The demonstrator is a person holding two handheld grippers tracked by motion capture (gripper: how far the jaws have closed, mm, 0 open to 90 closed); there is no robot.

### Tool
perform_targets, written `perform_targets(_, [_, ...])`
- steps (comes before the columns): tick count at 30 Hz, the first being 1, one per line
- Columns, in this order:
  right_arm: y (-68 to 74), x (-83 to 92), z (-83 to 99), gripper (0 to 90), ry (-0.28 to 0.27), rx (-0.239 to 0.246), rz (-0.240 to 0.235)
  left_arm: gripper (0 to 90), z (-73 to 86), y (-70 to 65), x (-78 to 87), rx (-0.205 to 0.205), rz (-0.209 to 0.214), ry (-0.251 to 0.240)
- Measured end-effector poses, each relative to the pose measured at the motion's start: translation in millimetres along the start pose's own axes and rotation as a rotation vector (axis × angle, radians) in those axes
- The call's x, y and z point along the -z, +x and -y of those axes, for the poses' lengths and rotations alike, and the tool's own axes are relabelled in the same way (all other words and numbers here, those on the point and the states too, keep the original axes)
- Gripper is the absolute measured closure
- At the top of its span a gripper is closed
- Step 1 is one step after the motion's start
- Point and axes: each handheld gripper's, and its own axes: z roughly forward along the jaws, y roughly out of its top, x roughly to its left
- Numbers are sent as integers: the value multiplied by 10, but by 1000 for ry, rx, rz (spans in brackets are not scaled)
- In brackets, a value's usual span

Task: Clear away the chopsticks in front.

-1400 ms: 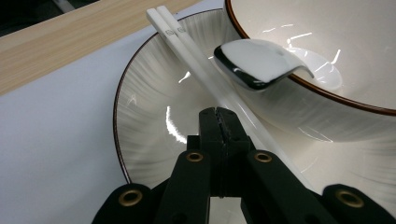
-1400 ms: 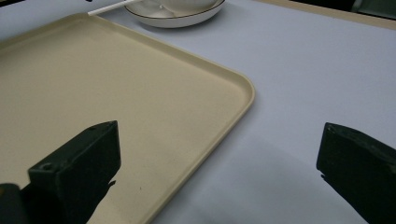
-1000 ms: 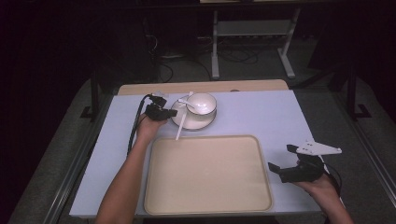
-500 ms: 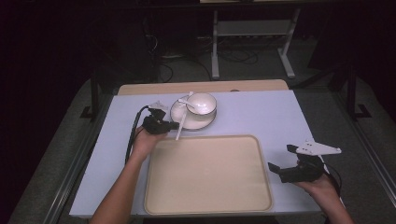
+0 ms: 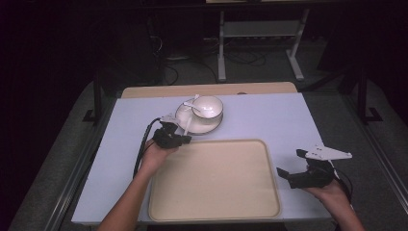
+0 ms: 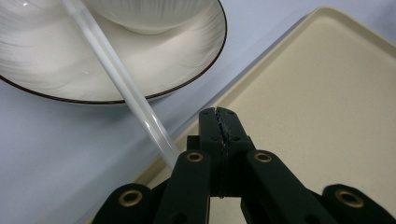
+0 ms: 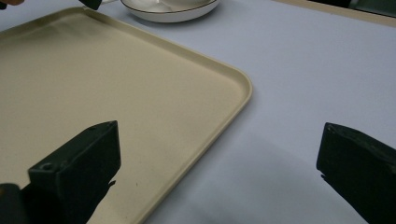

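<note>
A white bowl stands on a white plate with a dark rim at the table's far middle. A white spoon rests in the bowl. A long white stick leans on the plate's near edge, and its lower end runs down beside my left gripper. That left gripper is shut with nothing seen between its tips, at the far left corner of the beige tray. My right gripper stands open off the tray's right edge, and its jaws are wide apart and empty.
The tray is bare and lies on a pale blue table top. A wooden strip runs along the table's far edge. Beyond it are a white stand and cables on the dark floor.
My left gripper has drawn back from beside the bowl toward the person, ending at the tray's far left corner. The right gripper has stayed put.
</note>
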Motion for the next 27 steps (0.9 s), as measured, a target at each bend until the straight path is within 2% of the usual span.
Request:
perform_targets(5, [-7,1,1,0,1,-3,0,895,16,14,-47,1,-4,18])
perform_targets(11, [-8,2,5,0,0,-2,1,895,26,55,-39,8,-30,22])
perform_targets(27, [-1,-3,3,0,5,2,1,895,129,347,146,71,-116,7])
